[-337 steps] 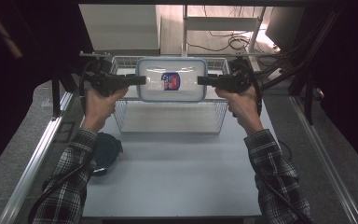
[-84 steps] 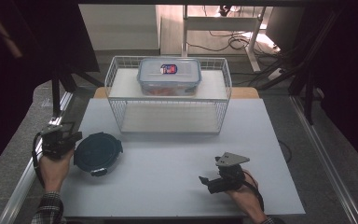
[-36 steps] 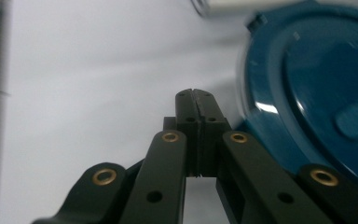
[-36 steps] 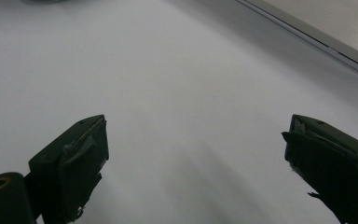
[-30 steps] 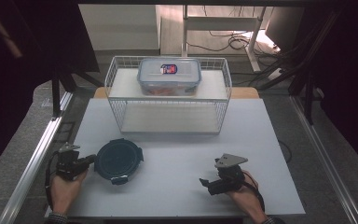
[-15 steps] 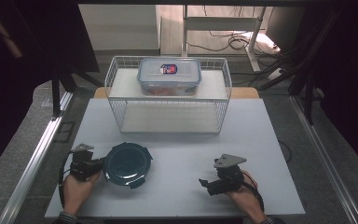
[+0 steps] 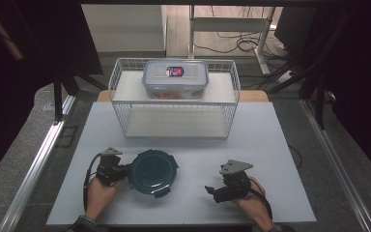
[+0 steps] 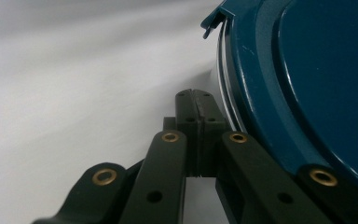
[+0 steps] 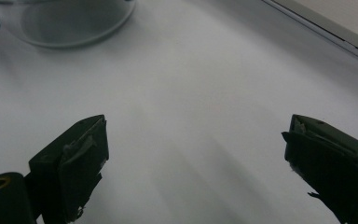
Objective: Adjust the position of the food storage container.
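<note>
White tabletop (image 7: pixel 270 140) fills the foreground, with the round dark-teal lid (image 7: pixel 152 171) lying flat near its front edge. Left gripper (image 7: pixel 123 170) presses fully closed jaws against the lid's rim, gripping nothing. Right gripper (image 7: pixel 211 192) rests wide open and empty, well apart.

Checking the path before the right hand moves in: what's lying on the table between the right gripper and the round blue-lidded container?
Nothing: in the high view, bare white table separates the right gripper from the round blue-lidded container.
</note>
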Demonstrator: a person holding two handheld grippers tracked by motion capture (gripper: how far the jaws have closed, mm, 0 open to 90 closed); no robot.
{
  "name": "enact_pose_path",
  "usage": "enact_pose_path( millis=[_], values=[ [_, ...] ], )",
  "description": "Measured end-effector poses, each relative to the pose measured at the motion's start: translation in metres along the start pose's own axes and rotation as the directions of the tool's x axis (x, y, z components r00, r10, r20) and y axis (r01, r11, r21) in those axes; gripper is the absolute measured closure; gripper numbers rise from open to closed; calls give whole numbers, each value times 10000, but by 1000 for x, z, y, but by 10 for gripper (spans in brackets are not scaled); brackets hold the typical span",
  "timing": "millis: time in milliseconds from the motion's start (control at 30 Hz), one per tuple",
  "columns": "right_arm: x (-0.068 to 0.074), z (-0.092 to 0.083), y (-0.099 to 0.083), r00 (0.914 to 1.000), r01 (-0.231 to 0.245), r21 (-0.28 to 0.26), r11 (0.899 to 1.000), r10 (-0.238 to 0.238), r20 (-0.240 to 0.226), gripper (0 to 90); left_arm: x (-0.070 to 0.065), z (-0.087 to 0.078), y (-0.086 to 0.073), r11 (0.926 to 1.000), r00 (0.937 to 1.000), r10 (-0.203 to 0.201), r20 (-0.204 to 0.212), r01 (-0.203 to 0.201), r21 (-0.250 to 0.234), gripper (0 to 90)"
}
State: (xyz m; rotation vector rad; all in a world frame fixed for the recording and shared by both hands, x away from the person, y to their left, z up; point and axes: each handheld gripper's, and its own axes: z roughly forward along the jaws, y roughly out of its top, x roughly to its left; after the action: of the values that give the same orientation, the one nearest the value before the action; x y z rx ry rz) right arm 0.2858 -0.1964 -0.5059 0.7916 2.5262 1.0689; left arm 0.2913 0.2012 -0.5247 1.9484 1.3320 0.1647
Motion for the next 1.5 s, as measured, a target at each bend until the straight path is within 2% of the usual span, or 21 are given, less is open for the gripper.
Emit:
enact_pose_path(
  millis=[33, 67, 100, 233, 300, 367, 433, 533, 567, 633, 700, 733, 767, 800, 900, 1033, 1100, 1133, 1267, 1367, 1500],
  values=[
    [0, 0, 0, 10000, -7, -1, 10000, 7, 5, 56, -2, 3, 2, 10000, 9999, 43, 93, -43, 2, 900],
    [0, 0, 0, 10000, -13, 3, 10000, 13, 15, 56, -8, 10, 7, 10000, 9993, 77, 377, -75, -39, 900],
    [0, 0, 0, 10000, -13, 3, 10000, 13, 15, 56, -8, 10, 7, 10000, 9993, 77, 377, -75, -39, 900],
    [0, 0, -1, 10000, -79, 26, 10000, 79, 34, 57, -12, 25, 19, 9999, 9944, 105, 1054, -92, -129, 900],
    [0, 0, -1, 10000, -73, 35, 10000, 73, 44, 56, -13, 29, 24, 9998, 9931, 74, 1168, -49, -213, 900],
    [0, 0, -1, 10000, -82, 43, 10000, 82, 56, 56, -15, 36, 30, 9995, 9945, 102, 1042, -72, -294, 900],
    [0, 0, -1, 9999, -86, 43, 10000, 86, 54, 56, -15, 41, 34, 9992, 9925, 151, 1212, -105, -385, 900],
    [0, -1, -2, 10000, -88, 58, 9999, 88, 48, 56, -17, 39, 39, 9968, 9939, 533, 961, -472, -646, 899],
    [-1, -1, -2, 9999, -95, 42, 9999, 95, 60, 56, -19, 34, 40, 9942, 9952, 781, 589, -734, -781, 899],
    [-2, -4, -3, 9999, -130, -19, 9999, 130, 106, 56, -20, 26, 40, 9911, 9943, 1051, 153, -1034, -840, 898],
    [-3, -6, -3, 9997, -185, -53, 9998, 186, 144, 56, -19, 15, 34, 9907, 9942, 1073, -110, -1078, -830, 898],
    [-3, -6, -3, 9997, -191, -68, 9998, 192, 152, 56, -19, 7, 25, 9900, 9918, 1220, -371, -1243, -673, 898],
    [-3, -6, -3, 9997, -191, -68, 9998, 192, 152, 56, -19, 7, 25, 9900, 9918, 1220, -371, -1243, -673, 898],
    [-4, -7, -3, 9996, -203, -93, 9997, 205, 169, 56, -19, 2, 17, 9899, 9905, 1288, -491, -1313, -529, 898],
    [-4, -7, -3, 9996, -205, -99, 9997, 207, 182, 56, -22, -7, 1, 9920, 9923, 1217, -213, -1223, -314, 898],
    [-2, -6, -3, 9997, -171, -41, 9998, 172, 165, 56, -35, -8, -8, 9912, 9906, 1322, 350, -1318, -120, 898],
    [-2, -6, -3, 9997, -176, -37, 9998, 176, 159, 56, -44, -3, -7, 9873, 9873, 1581, -129, -1580, 138, 898],
    [-2, -6, -3, 9997, -181, -35, 9998, 182, 158, 56, -44, -3, -6, 9889, 9887, 1486, -190, -1485, 90, 899],
    [-3, -4, -4, 9997, -213, 3, 9998, 213, 137, 56, -42, 2, -1, 9935, 9934, 1141, -74, -1142, -17, 899],
    [-3, -3, -4, 9998, -180, 35, 9998, 180, 110, 56, -45, 7, 3, 9930, 9930, 1180, -95, -1181, -24, 899],
    [-2, -3, -4, 9998, -192, 64, 9998, 191, 110, 56, -53, 13, 6, 9887, 9888, 1494, 12, -1494, 100, 899]
  ],
)
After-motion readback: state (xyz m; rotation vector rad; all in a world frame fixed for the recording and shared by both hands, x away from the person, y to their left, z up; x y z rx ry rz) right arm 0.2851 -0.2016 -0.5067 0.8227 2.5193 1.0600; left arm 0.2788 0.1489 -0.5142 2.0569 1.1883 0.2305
